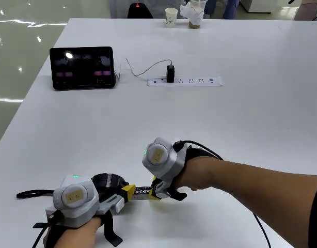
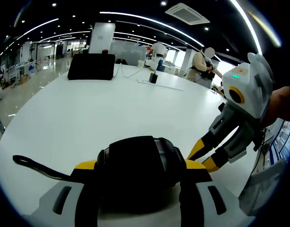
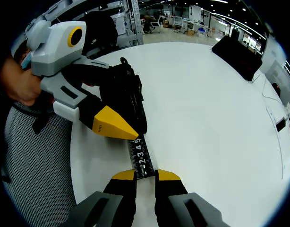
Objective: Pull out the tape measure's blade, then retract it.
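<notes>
Tape measure (image 1: 108, 182) is held low on the near side of the white workbench (image 1: 241, 103), its black case clamped between the yellow-tipped jaws of the left gripper (image 2: 141, 166). A short length of blade (image 3: 139, 153) is drawn out flat over the table toward the right gripper (image 3: 145, 176), whose jaws are pinched narrowly on the blade's end. The numerals 2 to 5 are seen on the blade in the right gripper view. The two grippers are positioned near each other, each gripped by a hand. A black strap (image 1: 29, 194) is laid on the table beside the left gripper. Farther back, a dark tablet (image 1: 82, 67) is propped near a white power strip (image 1: 192, 81), into which a black charger (image 1: 170, 73) is plugged. A paper cup (image 1: 171, 16) is set at the far edge.
</notes>
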Available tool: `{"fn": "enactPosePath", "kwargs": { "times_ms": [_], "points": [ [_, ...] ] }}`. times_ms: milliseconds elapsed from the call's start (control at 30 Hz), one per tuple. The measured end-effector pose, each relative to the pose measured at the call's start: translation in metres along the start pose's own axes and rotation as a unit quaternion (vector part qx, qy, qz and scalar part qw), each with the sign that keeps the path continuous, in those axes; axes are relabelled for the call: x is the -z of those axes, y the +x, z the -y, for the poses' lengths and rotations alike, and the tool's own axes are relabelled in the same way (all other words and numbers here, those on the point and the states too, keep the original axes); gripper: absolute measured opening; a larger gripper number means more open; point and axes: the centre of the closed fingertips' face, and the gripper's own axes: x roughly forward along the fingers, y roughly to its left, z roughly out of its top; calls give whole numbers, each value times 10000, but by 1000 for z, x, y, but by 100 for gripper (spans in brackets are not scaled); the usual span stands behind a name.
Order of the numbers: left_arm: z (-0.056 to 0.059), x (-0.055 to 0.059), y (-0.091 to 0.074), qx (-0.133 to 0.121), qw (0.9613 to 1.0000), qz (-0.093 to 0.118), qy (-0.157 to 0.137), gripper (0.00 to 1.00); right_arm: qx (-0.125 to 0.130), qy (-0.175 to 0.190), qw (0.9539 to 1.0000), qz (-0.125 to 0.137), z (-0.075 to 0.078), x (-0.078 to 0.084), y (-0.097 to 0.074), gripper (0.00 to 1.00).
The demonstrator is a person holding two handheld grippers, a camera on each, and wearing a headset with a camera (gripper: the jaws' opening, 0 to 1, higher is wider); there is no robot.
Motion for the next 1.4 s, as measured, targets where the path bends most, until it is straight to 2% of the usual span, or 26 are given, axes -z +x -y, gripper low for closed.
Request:
{"fn": "enactPosePath", "kwargs": {
  "times_ms": [1400],
  "points": [
    [0,0,0,-2,10000,10,-21,64,-36,-125,9998,130,-4,-11,5,11]
  ]
}}
